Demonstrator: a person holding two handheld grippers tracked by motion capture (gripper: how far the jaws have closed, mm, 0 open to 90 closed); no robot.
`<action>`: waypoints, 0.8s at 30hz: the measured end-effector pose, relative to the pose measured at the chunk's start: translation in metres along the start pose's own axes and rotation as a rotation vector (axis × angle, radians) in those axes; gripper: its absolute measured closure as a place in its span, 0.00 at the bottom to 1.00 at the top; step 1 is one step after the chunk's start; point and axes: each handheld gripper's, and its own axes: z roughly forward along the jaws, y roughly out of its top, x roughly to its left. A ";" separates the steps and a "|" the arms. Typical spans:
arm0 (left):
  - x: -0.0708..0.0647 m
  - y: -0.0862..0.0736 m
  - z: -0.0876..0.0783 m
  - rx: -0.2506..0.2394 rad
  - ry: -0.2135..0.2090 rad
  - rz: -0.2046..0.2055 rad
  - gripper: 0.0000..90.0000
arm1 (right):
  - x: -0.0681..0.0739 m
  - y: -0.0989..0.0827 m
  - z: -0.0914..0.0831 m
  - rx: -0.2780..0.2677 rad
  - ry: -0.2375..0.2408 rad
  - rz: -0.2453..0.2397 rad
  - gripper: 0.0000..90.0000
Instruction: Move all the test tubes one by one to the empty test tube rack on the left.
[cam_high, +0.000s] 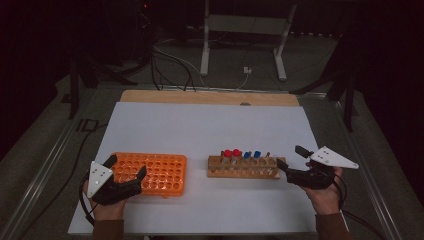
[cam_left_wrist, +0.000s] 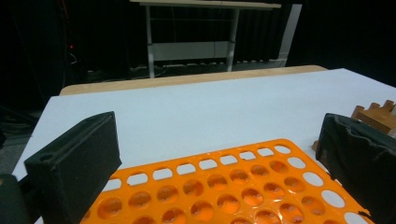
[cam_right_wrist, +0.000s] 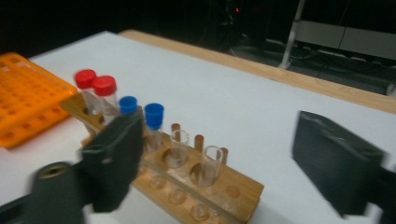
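Note:
An empty orange tube rack (cam_high: 160, 172) (cam_left_wrist: 224, 186) lies at the left of the white table top (cam_high: 210, 125). My left gripper (cam_high: 127, 167) (cam_left_wrist: 217, 126) hovers over its near-left corner, jaws wide apart and open, the rack's holes below and between them. A wooden rack (cam_high: 243, 170) (cam_right_wrist: 233, 186) at the right holds two red-capped tubes (cam_high: 231, 153) (cam_right_wrist: 95, 83), two blue-capped tubes (cam_high: 252, 154) (cam_right_wrist: 140, 109) and two uncapped clear tubes (cam_right_wrist: 196, 151). My right gripper (cam_high: 290, 157) (cam_right_wrist: 219, 121) is at the wooden rack's right end, open, with nothing gripped.
A bare wooden strip (cam_high: 210, 97) runs along the table's far edge. Beyond it, on the dark floor, are cables (cam_high: 170, 65) and a white stand's legs (cam_high: 242, 45). White surface stretches behind and between both racks.

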 end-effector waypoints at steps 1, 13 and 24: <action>0.000 0.000 0.000 0.001 0.001 0.005 0.01 | 0.000 0.001 0.003 0.014 0.011 -0.011 0.35; 0.003 0.000 -0.002 -0.007 0.011 -0.014 0.01 | 0.002 -0.016 0.034 0.120 -0.003 -0.055 0.77; 0.002 -0.001 -0.001 0.004 0.010 -0.007 0.01 | 0.003 -0.025 0.045 0.139 0.004 -0.049 0.81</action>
